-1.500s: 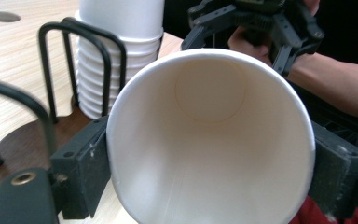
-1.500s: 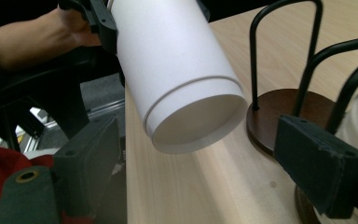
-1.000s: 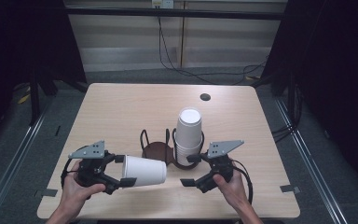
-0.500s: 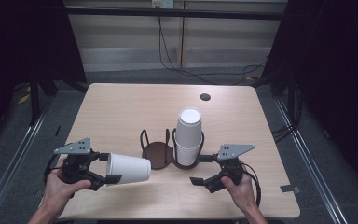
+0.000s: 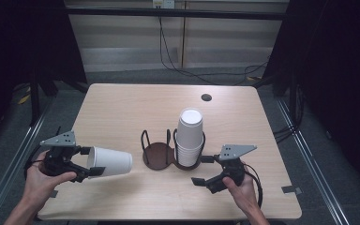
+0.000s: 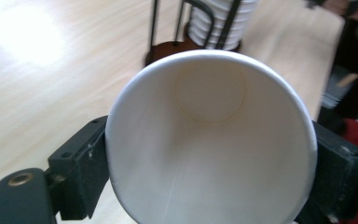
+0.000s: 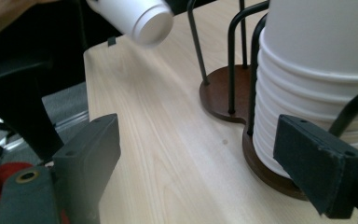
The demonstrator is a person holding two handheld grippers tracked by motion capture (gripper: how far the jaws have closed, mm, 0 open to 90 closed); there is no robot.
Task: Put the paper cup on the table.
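Overhead, a light wooden table (image 5: 122,108) fills the middle of the scene, with a person's forearms entering from the bottom edge.

At far left, the left gripper (image 5: 82,164) grasps a single white paper cup (image 5: 110,162) by its rim end. The cup lies on its side above the table, its closed base pointing right toward the centre. From the left gripper view, the cup's open mouth (image 6: 212,140) faces the camera, with one black jaw pressed against each side of the rim. Those jaws have just been opening slightly, yet the cup is between them and held. Its inside is plain white, with a faint seam and no printing.

At centre stands a dark brown cup holder (image 5: 157,154) with black wire loops, two round bays side by side. The left bay is bare; the right bay holds a stack of white cups (image 5: 189,138), stacked bottom-up. The held cup is well apart from the holder, to its left.

Right of the stack, the right gripper (image 5: 201,171) hovers with its jaws spread wide and nothing between them. In the right gripper view, the stack (image 7: 307,70) sits just beyond the right-hand jaw.

A small dark round mark (image 5: 206,97) sits near the table's far edge. No brand, label or writing is readable on anything.
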